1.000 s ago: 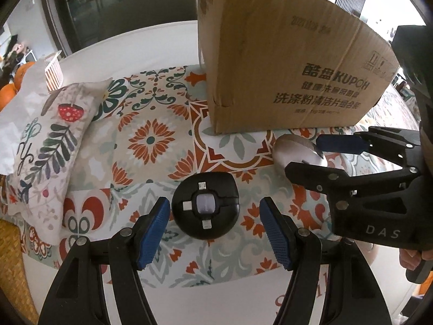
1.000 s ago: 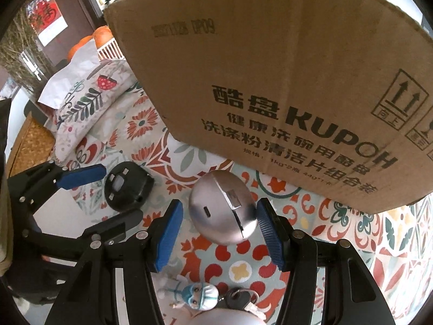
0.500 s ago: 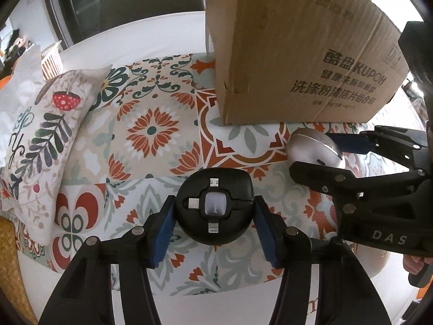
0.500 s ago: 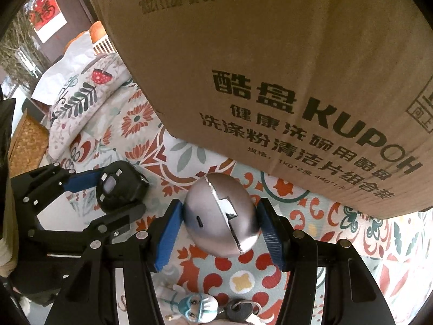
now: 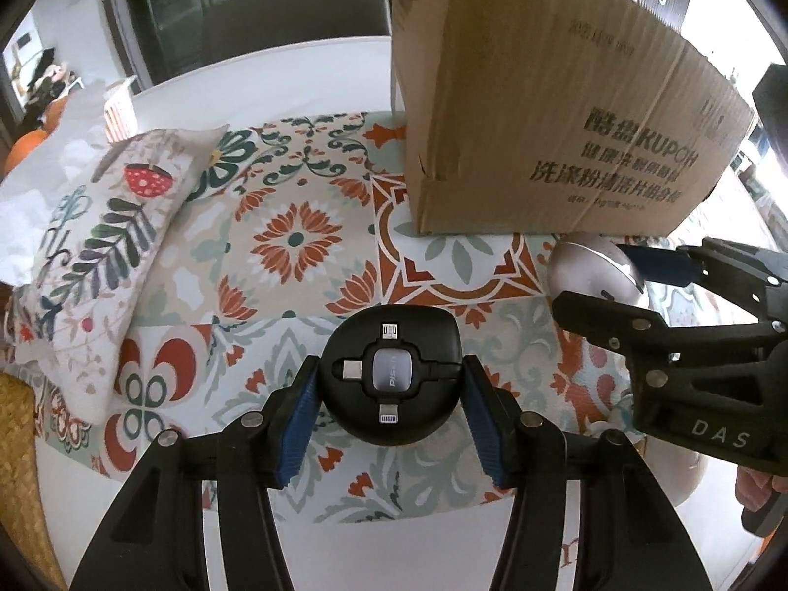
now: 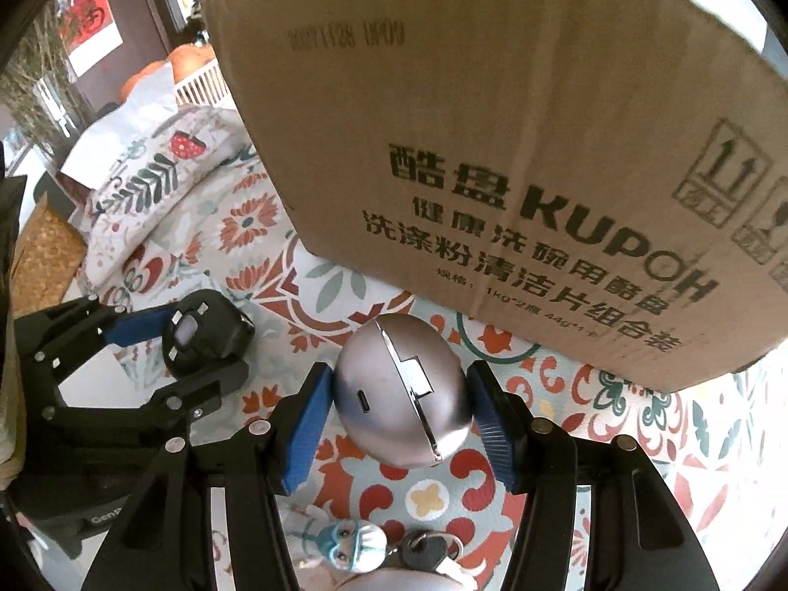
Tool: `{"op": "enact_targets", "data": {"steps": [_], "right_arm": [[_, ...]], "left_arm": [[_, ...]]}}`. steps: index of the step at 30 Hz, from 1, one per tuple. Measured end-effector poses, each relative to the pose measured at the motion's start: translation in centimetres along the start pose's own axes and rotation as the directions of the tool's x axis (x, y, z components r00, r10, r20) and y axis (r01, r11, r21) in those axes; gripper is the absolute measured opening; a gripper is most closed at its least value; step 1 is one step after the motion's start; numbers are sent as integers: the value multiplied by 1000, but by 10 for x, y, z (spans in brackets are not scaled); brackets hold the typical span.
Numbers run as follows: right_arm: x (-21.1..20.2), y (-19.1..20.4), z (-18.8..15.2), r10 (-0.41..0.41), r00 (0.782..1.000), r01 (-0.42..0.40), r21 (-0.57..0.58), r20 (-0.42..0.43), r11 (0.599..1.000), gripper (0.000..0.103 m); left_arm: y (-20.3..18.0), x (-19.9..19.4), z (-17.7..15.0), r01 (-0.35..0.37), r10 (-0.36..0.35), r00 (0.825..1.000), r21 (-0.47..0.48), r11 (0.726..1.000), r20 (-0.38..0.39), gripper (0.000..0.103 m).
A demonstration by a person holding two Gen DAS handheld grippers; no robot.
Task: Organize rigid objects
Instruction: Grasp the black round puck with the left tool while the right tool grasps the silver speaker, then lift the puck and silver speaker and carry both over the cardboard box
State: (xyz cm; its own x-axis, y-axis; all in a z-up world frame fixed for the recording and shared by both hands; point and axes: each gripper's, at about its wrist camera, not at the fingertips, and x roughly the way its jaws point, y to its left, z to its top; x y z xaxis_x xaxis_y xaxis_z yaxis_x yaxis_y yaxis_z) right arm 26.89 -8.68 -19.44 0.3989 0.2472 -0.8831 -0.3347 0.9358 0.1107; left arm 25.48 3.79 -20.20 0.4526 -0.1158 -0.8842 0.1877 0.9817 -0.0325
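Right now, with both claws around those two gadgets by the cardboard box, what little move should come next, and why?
Probably lift both straight up. The left gripper has its blue pads against the black cable hub, and the right gripper clamps the silver dome. Both things sit low near the foot of the tall cardboard box, so they likely need height to clear its wall.

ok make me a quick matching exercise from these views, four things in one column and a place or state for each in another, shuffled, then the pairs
Things:
1. black cable hub
2. silver egg-shaped case
3. cardboard box
4. keys with figurine

Places or states:
A. lying on the patterned cloth, near the right gripper's base
B. clamped in the left gripper
C. standing on the cloth behind both grippers
D. clamped in the right gripper

Pairs: 1-B, 2-D, 3-C, 4-A
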Motion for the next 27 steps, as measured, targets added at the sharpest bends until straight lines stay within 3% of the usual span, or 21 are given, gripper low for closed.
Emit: {"op": "enact_targets", "data": {"steps": [15, 27], "right_arm": [[-69, -14, 0, -26, 992, 16, 87, 125, 996, 57], [-138, -26, 0, -84, 966, 56, 119, 243, 991, 57]], "left_arm": [[-16, -76, 13, -22, 25, 990, -22, 1000, 140, 55], [-35, -125, 31, -15, 15, 973, -2, 1000, 230, 55]]}}
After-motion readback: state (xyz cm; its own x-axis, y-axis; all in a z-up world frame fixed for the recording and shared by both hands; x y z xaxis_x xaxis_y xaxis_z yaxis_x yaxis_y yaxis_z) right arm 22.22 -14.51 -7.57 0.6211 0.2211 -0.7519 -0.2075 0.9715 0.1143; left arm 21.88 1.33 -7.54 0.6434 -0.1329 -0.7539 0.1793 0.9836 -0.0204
